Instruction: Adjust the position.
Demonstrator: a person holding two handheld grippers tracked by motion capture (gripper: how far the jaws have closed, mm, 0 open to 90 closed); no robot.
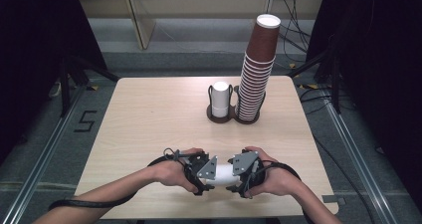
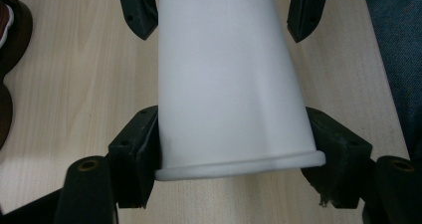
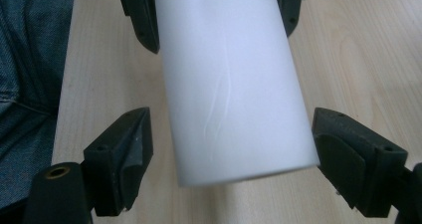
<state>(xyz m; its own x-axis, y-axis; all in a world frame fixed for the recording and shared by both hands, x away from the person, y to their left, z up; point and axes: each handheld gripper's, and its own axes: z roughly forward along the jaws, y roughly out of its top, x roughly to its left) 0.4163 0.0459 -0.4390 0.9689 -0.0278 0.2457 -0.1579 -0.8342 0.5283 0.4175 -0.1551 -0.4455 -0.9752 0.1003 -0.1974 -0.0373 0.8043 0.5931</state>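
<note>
A white paper cup lies level above the table's near edge, between the two hand-held grippers that face each other. My left gripper is shut on it: in the left gripper view both black jaws press the cup just above its rolled rim. My right gripper is open around the cup's narrow bottom end. In the right gripper view the cup sits between the jaws, with a clear gap on the left and a hairline one on the right. Each view also has the other gripper's jaws at its top.
At the table's far middle, a dark two-ring holder carries a tall leaning stack of brown paper cups and a short white cup stack. The wooden table has open surface to the left. A person's jeans lie beyond the near edge.
</note>
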